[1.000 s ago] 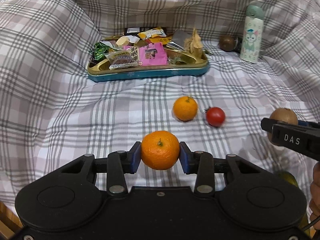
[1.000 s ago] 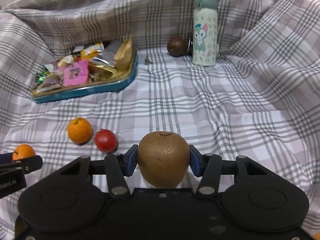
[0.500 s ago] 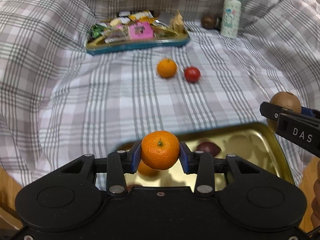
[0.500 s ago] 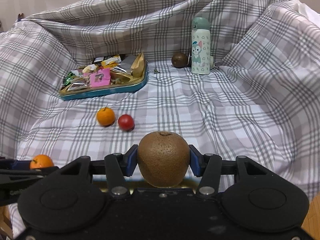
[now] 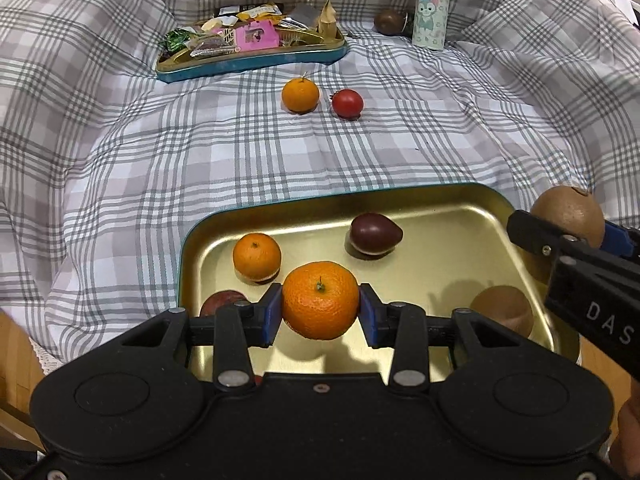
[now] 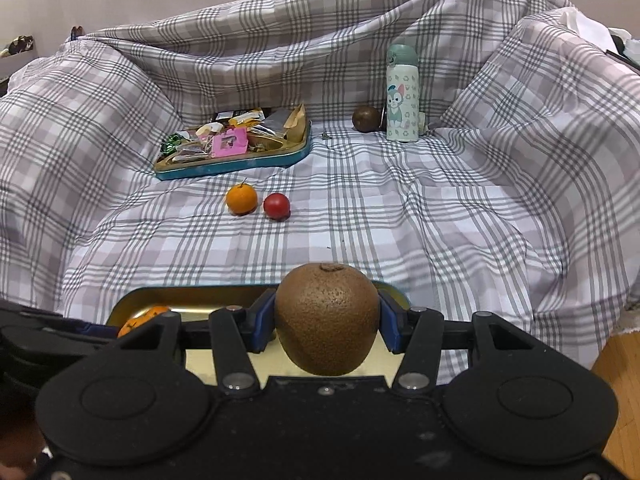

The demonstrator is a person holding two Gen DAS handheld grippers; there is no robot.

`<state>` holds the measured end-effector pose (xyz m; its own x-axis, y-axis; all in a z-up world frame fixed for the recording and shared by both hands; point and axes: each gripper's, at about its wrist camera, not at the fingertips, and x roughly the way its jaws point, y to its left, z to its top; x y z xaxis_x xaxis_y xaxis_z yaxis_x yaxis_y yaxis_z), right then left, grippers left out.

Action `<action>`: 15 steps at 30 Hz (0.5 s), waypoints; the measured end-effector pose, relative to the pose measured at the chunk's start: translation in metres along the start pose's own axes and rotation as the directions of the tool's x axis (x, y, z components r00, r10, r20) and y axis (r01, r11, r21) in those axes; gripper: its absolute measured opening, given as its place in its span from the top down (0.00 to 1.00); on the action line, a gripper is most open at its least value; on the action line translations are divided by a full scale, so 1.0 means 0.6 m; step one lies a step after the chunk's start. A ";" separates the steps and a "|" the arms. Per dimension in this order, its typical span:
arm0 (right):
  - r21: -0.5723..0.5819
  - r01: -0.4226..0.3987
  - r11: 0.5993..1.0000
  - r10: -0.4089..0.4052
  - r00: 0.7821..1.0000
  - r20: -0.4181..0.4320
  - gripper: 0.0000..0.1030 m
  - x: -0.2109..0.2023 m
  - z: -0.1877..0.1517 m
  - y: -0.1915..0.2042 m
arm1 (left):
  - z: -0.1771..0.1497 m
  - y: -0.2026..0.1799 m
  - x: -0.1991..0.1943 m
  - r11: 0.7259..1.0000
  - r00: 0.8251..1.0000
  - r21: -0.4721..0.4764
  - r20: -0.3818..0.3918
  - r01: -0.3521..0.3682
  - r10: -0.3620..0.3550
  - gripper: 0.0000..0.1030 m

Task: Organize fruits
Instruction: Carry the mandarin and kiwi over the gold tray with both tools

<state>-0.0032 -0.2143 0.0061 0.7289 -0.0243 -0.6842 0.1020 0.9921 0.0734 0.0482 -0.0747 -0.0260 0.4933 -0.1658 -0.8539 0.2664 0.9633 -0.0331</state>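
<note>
My left gripper (image 5: 320,306) is shut on an orange mandarin (image 5: 320,304) and holds it above the gold tray (image 5: 448,200). In the tray lie another mandarin (image 5: 257,256), a dark maroon fruit (image 5: 375,234), a brown fruit (image 5: 502,312) and a reddish fruit (image 5: 222,300) partly hidden by my fingers. My right gripper (image 6: 327,326) is shut on a brown kiwi (image 6: 327,320) over the tray's right edge (image 6: 396,292); it also shows in the left wrist view (image 5: 568,216). A mandarin (image 6: 241,198) and a red tomato (image 6: 276,205) lie on the cloth beyond.
A blue-rimmed tray of snack packets (image 6: 232,142) sits at the back. A cartoon-printed bottle (image 6: 402,96) stands back right with a dark round fruit (image 6: 365,119) beside it. The plaid cloth (image 6: 440,208) rises in folds on both sides. Wooden floor (image 6: 620,364) shows at the right.
Both grippers have pulled back toward me with their fruits. The gold tray has come fully into view under them. Neither grip has changed.
</note>
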 end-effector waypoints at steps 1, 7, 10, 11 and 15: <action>0.001 0.004 1.000 -0.004 1.000 0.004 0.47 -0.004 -0.003 0.000 | -0.004 -0.002 -0.001 1.000 1.000 0.007 0.004 -0.006 0.006 0.54; 0.041 0.029 0.999 -0.028 1.000 -0.011 0.47 -0.010 -0.022 -0.013 | -0.014 -0.008 0.012 0.999 0.999 0.013 -0.007 -0.050 0.051 0.54; 0.046 0.043 0.998 -0.041 0.999 -0.035 0.47 0.000 -0.028 -0.016 | -0.014 -0.006 0.023 0.999 0.998 0.001 -0.028 -0.053 0.053 0.54; 0.044 0.047 0.998 -0.045 0.998 -0.039 0.47 0.004 -0.029 -0.016 | -0.015 -0.005 0.026 0.998 0.998 -0.003 -0.032 -0.055 0.055 0.54; 0.043 0.066 0.997 -0.063 0.997 -0.052 0.47 0.023 -0.029 -0.015 | -0.014 0.000 0.032 0.998 0.997 -0.019 -0.045 -0.064 0.063 0.54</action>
<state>-0.0056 -0.2212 -0.0166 0.6851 -0.0807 -0.7240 0.1789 0.9820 0.0598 0.0504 -0.0760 -0.0467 0.4712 -0.0949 -0.8769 0.2182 0.9758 0.0116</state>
